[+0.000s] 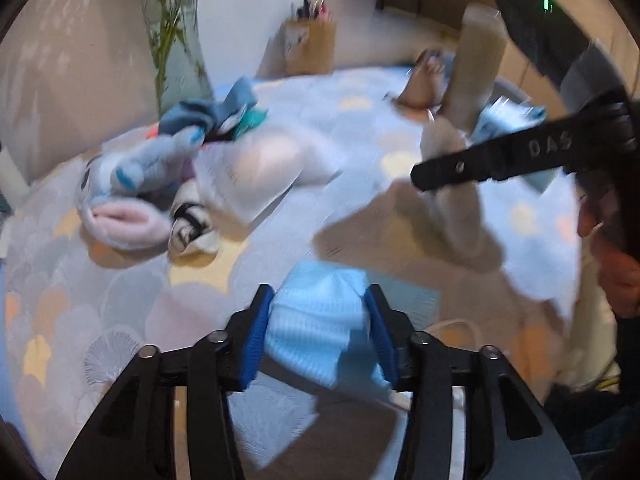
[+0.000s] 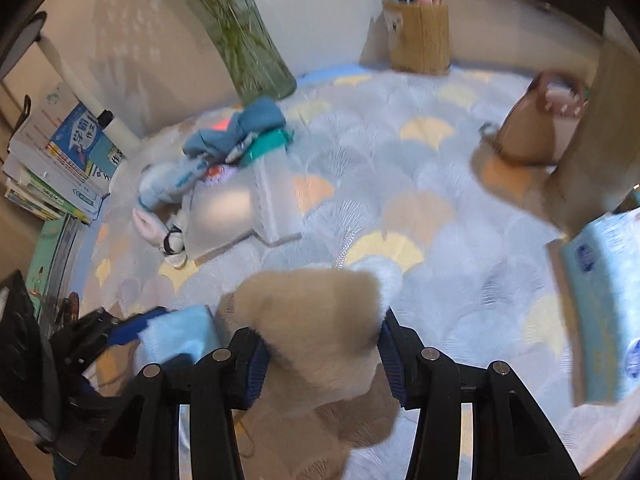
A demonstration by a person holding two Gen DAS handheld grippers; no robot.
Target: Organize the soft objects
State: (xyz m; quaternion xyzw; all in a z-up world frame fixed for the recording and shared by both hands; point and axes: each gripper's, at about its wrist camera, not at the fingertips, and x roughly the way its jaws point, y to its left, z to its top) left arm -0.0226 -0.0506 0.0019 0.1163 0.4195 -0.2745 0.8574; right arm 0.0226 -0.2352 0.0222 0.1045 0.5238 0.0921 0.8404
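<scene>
Two grippers are in my feeds, and each has something soft between its blue pads. My left gripper (image 1: 320, 332) is clamped on a light blue face mask (image 1: 316, 320), bunched between the pads above the patterned tablecloth (image 1: 360, 128); one ear loop trails off below and I lose it behind the right-hand finger. My right gripper (image 2: 322, 354) grasps a beige plush toy (image 2: 316, 320), whose lower part is cut off behind the gripper's arms, so I cannot tell what animal it is.

Both feeds are smeared by motion. From the left wrist I read "DAS" on a finger of the other gripper (anything after those letters is hidden). The stack of books (image 2: 60, 168) at the table's edge carries Chinese characters too blurred for me to read with confidence.

Counting: one glass vase (image 2: 256, 56) with green stems, one brown pen holder (image 2: 418, 36) holding several pens, one tan handbag (image 2: 536, 124), one blue tissue pack (image 2: 604, 312) cut off at the frame edge, one white box (image 2: 240, 208), and one heap of socks and cloths (image 2: 236, 136) that I cannot count apart.
</scene>
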